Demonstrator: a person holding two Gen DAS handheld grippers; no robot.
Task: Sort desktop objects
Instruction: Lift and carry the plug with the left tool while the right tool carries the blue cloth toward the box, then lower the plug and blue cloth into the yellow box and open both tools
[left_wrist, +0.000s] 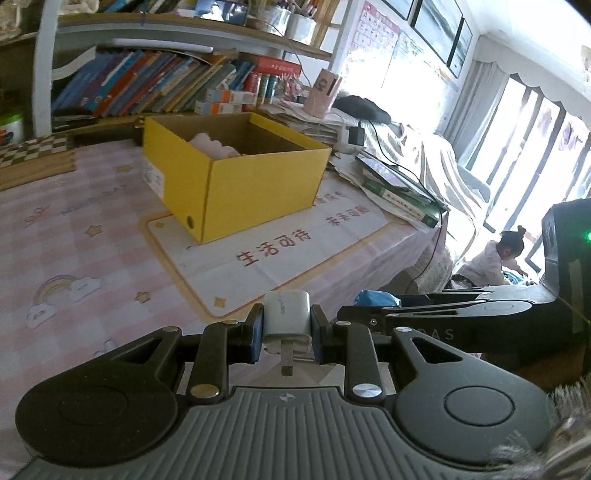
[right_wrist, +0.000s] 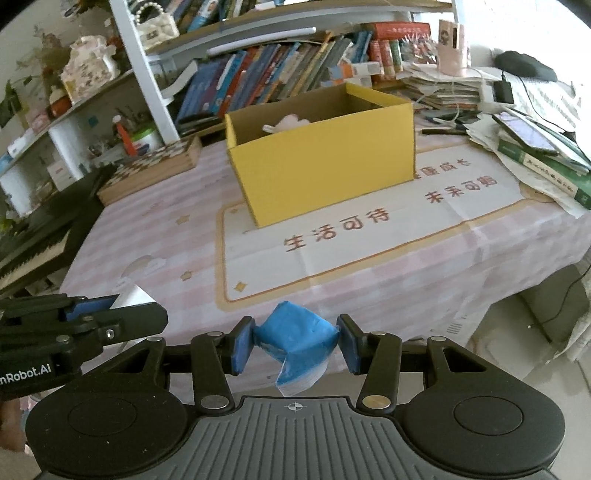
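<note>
1. Left gripper (left_wrist: 287, 325): fingers pinching a white charger (left_wrist: 286, 314).
2. Right gripper (right_wrist: 295, 341): fingers pinching a blue packet (right_wrist: 295, 332).
3. The yellow box (right_wrist: 325, 162) on the bench (right_wrist: 155, 236) lies at twelve o'clock from both, long axis slanting toward two o'clock.

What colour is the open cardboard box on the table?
Yellow outside, plain brown inside; the box shows best in the right wrist view.
</note>
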